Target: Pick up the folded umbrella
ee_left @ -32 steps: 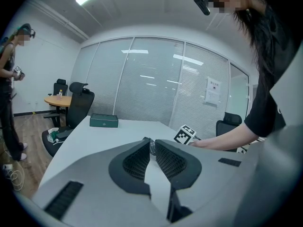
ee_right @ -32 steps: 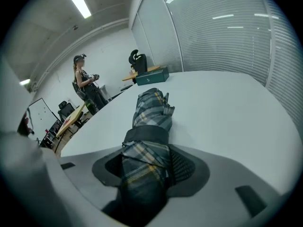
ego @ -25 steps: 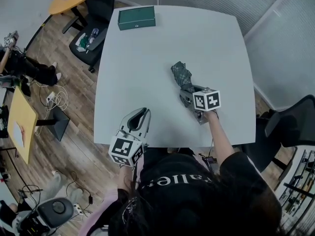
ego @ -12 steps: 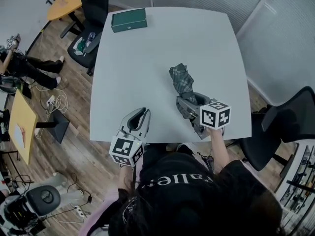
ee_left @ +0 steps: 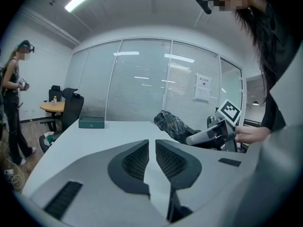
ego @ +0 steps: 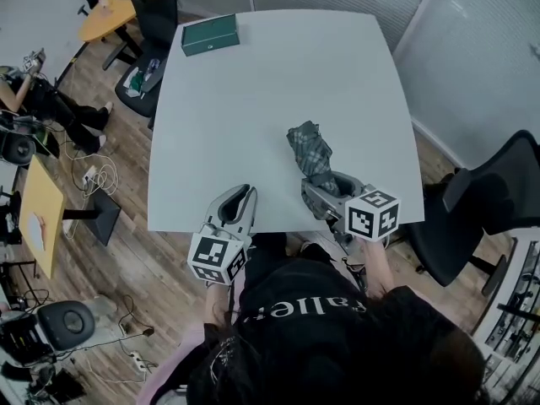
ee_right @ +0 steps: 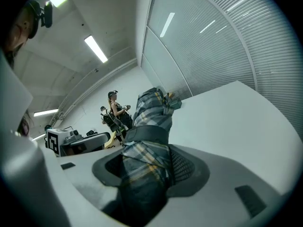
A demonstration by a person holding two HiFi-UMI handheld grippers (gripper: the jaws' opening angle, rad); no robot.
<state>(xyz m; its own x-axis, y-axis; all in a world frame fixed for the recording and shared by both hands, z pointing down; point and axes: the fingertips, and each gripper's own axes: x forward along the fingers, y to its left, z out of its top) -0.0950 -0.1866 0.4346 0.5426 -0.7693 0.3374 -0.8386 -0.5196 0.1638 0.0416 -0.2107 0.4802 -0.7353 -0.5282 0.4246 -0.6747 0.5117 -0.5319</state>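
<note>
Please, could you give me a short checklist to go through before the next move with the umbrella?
1. Right tongs closed on the folded umbrella: ok.
2. Strap fastened around the umbrella: ok.
3. Left tongs empty, jaws together, apart from the umbrella: ok.
4. Green box far away at the table corner: ok.
5. Umbrella fully off the table: cannot tell.

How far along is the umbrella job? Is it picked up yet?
Done: the right gripper is clamped on the folded umbrella, with plaid fabric squeezed between its jaws. In hand: the left gripper view seems to show the umbrella held up off the table, so the pick-up looks nearly finished. Still to do: very little, maybe raising it higher. The left gripper is shut and empty.
</note>
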